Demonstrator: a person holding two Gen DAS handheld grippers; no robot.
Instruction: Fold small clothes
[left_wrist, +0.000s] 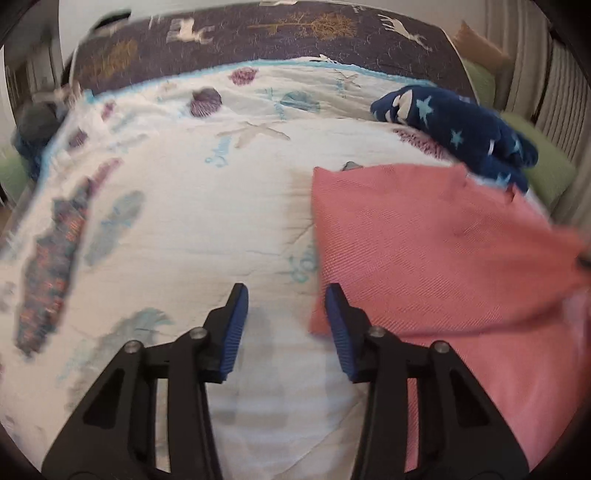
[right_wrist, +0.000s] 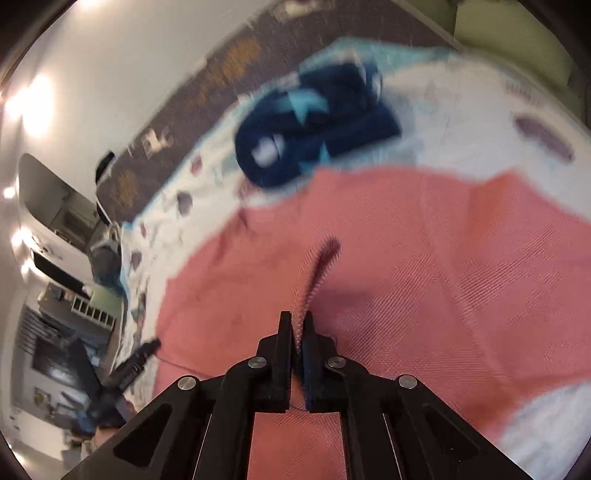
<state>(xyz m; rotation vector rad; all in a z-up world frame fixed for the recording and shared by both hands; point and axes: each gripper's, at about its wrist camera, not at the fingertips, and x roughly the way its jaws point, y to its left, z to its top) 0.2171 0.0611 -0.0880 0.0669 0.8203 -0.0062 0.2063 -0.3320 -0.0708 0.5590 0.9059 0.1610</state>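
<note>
A: On the bed, toward four o'clock in the left wrist view, lies the pink cloth (left_wrist: 424, 251), spread over the white quilt (left_wrist: 184, 206). Where are the fingers?

B: The left gripper (left_wrist: 286, 321) has its fingers parted with nothing between them; the cloth's left edge sits just beside the right-hand finger, not in the gap. The right gripper (right_wrist: 297, 332) is closed, and a raised ridge of the pink cloth runs up from its tips toward twelve o'clock, so I'd say it is pinching a fold of that cloth.

A: What could go wrong?

B: With only one side pinched, lifting may drag the whole cloth across the quilt rather than fold it (the weave looks loose and light). The pinch also looks narrow; a quick pull could slide the ridge out. And if the left gripper closes where it hangs now, I think it would catch quilt, not cloth.

A: Anything nearby to snag?

B: A dark blue garment with pale stars (left_wrist: 458, 133) is bundled at one o'clock, touching the cloth's far edge. A wide sweep could pull it along.

A: Any baskets or boxes?

B: None that I can see, so nothing holds anything; both clothes lie loose on the quilt.
</note>
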